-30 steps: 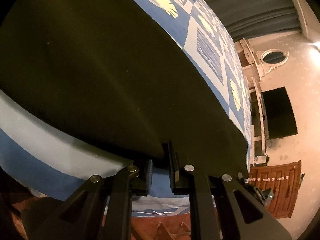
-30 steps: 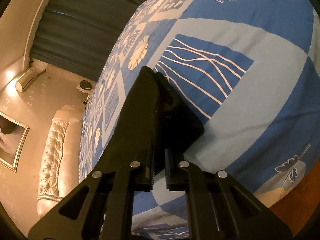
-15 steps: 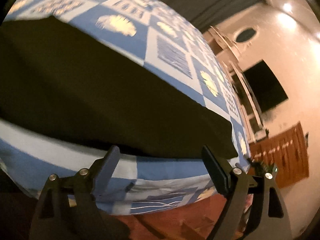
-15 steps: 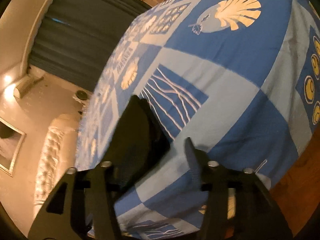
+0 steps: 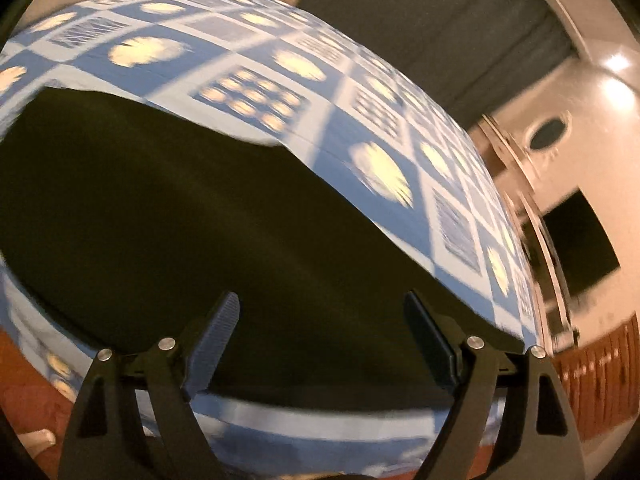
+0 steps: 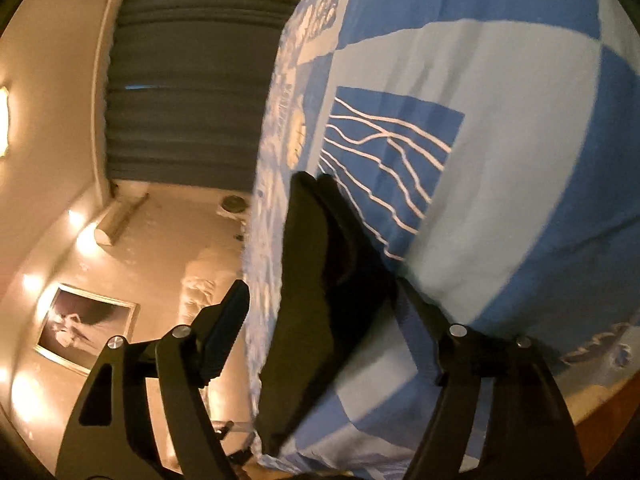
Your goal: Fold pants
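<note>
Pants (image 5: 200, 216) flat on patterned bedspread (image 5: 360, 92), both tools spread, empty

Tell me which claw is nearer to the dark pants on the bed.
Right. The right claw straddles the pants' edge, jaws opening; the left claw hangs open above them.

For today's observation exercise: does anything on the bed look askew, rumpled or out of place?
Nothing stands out. The dark pants lie flat and smooth on the blue shell-patterned bedspread; only their near end shows layered folds, close to the bed's edge.
</note>
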`<control>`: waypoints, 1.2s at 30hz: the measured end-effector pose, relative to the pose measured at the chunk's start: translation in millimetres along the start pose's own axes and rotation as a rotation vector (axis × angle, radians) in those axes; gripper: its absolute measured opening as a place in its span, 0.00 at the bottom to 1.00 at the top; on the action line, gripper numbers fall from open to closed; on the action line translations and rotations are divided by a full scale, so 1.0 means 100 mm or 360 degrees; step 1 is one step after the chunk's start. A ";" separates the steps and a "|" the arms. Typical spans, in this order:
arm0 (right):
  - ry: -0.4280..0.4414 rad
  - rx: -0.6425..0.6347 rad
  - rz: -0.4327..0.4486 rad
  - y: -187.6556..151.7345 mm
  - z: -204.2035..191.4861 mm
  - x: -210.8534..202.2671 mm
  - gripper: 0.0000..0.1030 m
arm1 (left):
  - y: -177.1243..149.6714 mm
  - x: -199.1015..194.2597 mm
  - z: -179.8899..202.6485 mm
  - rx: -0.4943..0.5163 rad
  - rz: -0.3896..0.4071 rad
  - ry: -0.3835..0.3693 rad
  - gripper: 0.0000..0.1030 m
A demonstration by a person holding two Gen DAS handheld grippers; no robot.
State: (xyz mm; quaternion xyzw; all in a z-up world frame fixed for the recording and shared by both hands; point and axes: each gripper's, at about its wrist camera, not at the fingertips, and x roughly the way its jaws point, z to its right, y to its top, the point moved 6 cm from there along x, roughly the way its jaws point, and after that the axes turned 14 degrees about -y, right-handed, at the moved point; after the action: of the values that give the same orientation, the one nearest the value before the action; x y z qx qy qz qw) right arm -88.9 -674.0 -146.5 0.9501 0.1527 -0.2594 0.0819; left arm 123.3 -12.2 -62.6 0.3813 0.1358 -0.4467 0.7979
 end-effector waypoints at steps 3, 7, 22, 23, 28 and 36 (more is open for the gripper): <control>-0.0078 -0.0112 -0.0032 -0.05 -0.07 0.05 0.45 | 0.19 -0.17 -0.31 -0.0055 0.0055 0.0071 0.81; -0.0154 -0.0203 -0.0102 -0.10 -0.17 0.16 0.31 | 0.35 -0.36 -0.70 -0.0094 0.0112 0.0184 0.81; -0.0304 -0.0282 0.0002 -0.05 -0.40 0.18 0.10 | 0.32 -0.33 -1.09 -0.0042 -0.0057 0.0307 0.81; -0.0297 -0.0295 0.0011 -0.05 -0.46 0.15 0.10 | 0.31 -0.32 -1.09 -0.0024 -0.0071 0.0317 0.81; -0.0283 -0.0351 0.0049 -0.05 -0.64 0.06 0.10 | 0.28 -0.32 -1.10 0.0005 -0.0096 0.0346 0.81; -0.0258 -0.0460 0.0106 -0.16 -1.02 -0.02 0.10 | 0.30 -0.33 -1.13 -0.0034 -0.0086 0.0326 0.81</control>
State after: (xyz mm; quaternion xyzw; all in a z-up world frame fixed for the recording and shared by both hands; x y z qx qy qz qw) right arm -48.1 -635.7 -59.7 0.9089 0.1498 -0.3077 0.2383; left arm 142.8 100.1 -105.8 0.4127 0.2315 -0.4254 0.7714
